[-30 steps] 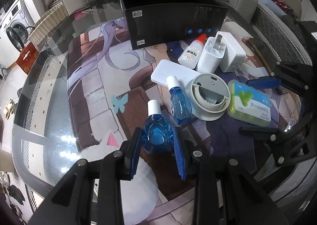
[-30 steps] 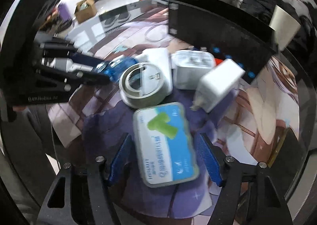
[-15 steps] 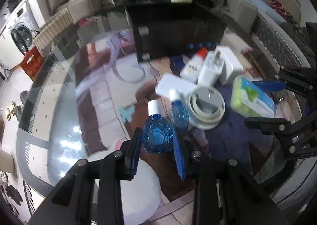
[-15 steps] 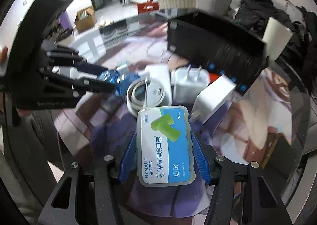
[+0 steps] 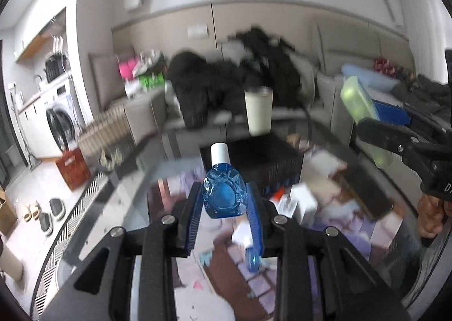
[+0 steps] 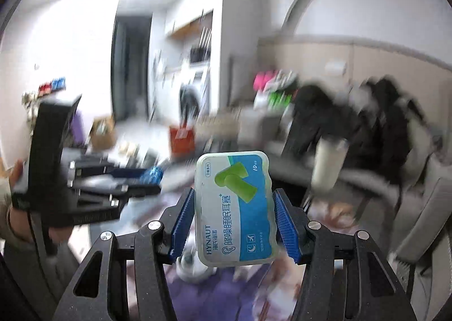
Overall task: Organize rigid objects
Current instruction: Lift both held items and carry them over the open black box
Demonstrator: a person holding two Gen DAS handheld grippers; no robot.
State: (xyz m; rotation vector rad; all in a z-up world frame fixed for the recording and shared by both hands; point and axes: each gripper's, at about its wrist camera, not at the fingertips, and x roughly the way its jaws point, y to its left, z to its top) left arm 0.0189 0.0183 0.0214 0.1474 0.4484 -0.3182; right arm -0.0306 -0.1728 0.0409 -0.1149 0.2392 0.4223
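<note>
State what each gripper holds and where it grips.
Left gripper: blue bottle, jaws on its body sides. Right gripper: earplug case, jaws on its long edges.

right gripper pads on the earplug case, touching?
Touching. The right wrist view shows both blue pads of the right gripper pressed flat against the long sides of the earplug case, no gap, the case held clear of the table.

Bottle [image 5: 224,192], earplug case [image 6: 235,208] now aloft

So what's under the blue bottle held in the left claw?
Below the blue bottle in the left claw lies a blurred patterned mat with a second blue bottle lying on it. The claw's fingers cover whatever lies beside it.
</note>
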